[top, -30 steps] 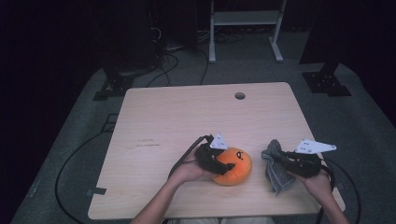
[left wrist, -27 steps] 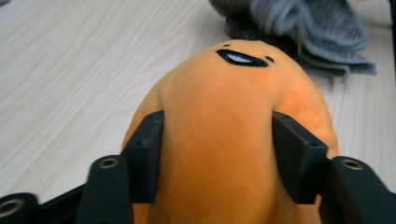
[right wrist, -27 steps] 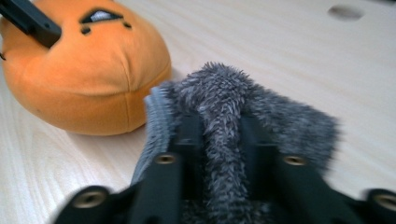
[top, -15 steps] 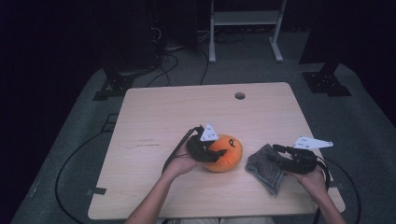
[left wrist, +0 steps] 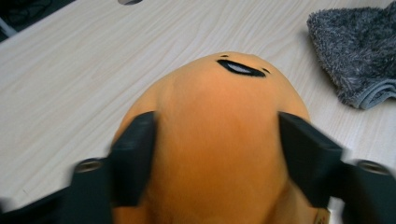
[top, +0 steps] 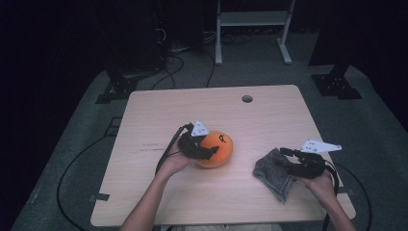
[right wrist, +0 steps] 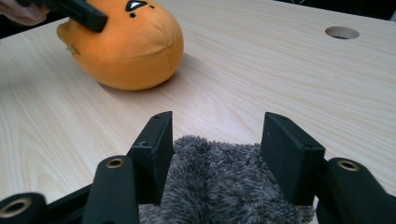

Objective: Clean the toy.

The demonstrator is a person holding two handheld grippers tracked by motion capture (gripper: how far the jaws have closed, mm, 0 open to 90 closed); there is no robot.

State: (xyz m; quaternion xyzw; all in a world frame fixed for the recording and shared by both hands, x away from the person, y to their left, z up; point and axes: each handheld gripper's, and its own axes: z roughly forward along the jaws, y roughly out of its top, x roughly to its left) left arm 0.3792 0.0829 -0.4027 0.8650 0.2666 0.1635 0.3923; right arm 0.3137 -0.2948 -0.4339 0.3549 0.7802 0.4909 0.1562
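The high view looks down and forward over the whole table (top: 159, 202) from above the person's side. The left gripper view sits very close behind the orange plush toy (left wrist: 219, 140), a little blurred perhaps. The right gripper view looks low over the grey cloth (right wrist: 219, 186) toward this same toy.
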